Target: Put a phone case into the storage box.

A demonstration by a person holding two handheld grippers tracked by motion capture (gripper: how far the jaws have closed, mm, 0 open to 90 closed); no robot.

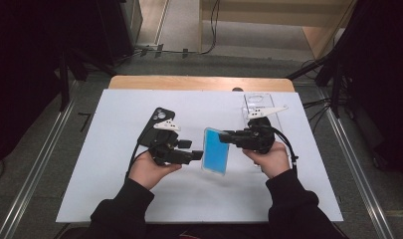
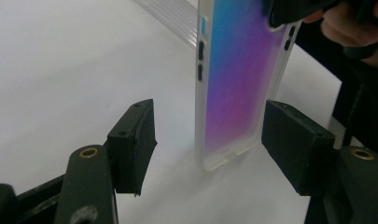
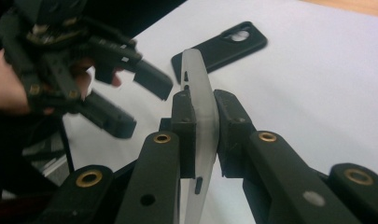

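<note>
Overhead, the room is dark at both sides, with a grey floor, metal rails flanking the desk point(image 1: 199, 82) and cables trailing toward pale wooden furniture at the back. A white sheet point(image 1: 114, 164) covers most of the wooden desk top.

On that sheet lie a black phone case point(image 1: 158, 121), camera hole up, at the left, and a clear phone case point(image 1: 258, 102) near the far right edge, well apart from each other.

Between the hands stands the gradient phone case point(image 1: 216, 150), blue to purple with a frosted rim, held upright with its lower edge close to the sheet. The right tongs point(image 3: 201, 122) are clamped on its upper edge, one pad on each face. The left tongs point(image 2: 210, 142) are spread wide, one jaw to either side of the case's lower end, neither touching it.

My reading is that the step in hand is a handover or second grip. Next, the left tongs would need to close squarely on the lower end while the right keep the case steady.
</note>
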